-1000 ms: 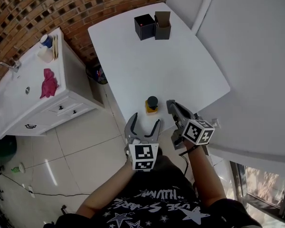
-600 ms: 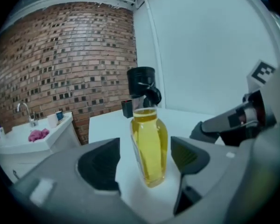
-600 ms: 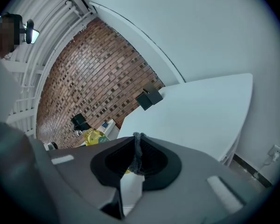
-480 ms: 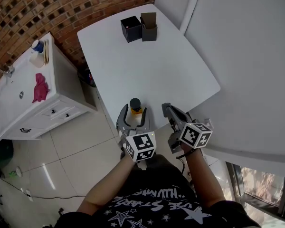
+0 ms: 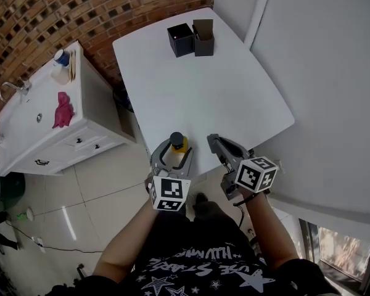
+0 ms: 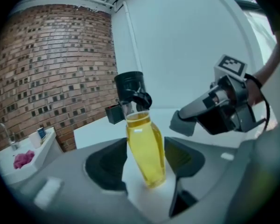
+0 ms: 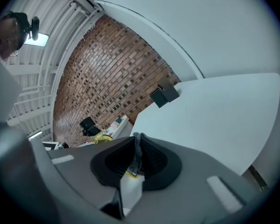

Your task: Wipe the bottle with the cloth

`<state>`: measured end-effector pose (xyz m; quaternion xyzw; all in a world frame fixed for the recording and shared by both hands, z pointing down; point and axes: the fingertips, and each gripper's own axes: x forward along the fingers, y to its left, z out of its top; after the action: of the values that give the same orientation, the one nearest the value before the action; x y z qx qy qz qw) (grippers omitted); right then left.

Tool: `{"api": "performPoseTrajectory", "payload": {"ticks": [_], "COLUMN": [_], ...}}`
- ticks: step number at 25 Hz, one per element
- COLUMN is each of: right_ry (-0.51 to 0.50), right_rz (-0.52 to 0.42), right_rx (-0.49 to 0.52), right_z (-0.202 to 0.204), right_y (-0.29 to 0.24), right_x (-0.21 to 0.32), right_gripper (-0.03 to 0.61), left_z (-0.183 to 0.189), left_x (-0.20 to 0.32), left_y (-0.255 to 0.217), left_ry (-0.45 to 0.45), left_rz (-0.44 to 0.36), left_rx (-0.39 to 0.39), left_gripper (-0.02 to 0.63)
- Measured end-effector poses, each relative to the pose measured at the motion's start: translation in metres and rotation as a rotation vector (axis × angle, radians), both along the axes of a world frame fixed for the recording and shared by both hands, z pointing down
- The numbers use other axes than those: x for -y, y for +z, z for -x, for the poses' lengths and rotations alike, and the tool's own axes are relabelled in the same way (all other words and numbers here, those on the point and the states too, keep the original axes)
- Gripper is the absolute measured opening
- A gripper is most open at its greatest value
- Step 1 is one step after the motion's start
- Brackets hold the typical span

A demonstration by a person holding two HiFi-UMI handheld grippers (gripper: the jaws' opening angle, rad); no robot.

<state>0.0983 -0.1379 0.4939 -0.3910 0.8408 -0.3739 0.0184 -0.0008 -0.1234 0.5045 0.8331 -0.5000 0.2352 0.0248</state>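
Clear bottle [image 6: 144,148] of yellow liquid, black cap, upright between the parted jaws of the left gripper [image 5: 174,152], small grey cloth [image 6: 183,123] pinched in the closed tips of the right gripper [image 5: 214,142], near the bottle

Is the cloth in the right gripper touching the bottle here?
Apart. The left gripper view shows bare table between the bottle and the grey cloth pinched in the right gripper; the head view shows that gap too.

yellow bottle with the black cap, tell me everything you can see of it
The clear, plastic-looking bottle holds yellow liquid nearly to its neck and has a black cap. It stands upright on the white table near the person's edge, between the left gripper's open jaws, with no clear contact.
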Motion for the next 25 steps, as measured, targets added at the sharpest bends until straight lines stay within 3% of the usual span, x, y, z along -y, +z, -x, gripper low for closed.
{"api": "performPoseTrajectory", "payload": {"ticks": [13,22,25], "right_ry": [-0.129,-0.097,-0.094], "right_rz": [-0.012,0.023,0.033], "right_rx": [-0.011,0.025,0.048], "right_z": [0.038,0.045,0.046], "right_y": [-0.036,-0.040,-0.044], "right_x": [-0.007,-0.020,-0.022], "right_gripper": [0.038,0.038,0.038], "left_z": [-0.010,-0.013,-0.014], "left_x": [-0.029,-0.046,-0.048], "left_y": [-0.002,-0.003,-0.002], "left_ry": [0.654,0.915,0.950], "left_rz": [0.019,0.075,0.087], "left_rx": [-0.042,-0.078,-0.079], "left_gripper": [0.245,0.232,0.233]}}
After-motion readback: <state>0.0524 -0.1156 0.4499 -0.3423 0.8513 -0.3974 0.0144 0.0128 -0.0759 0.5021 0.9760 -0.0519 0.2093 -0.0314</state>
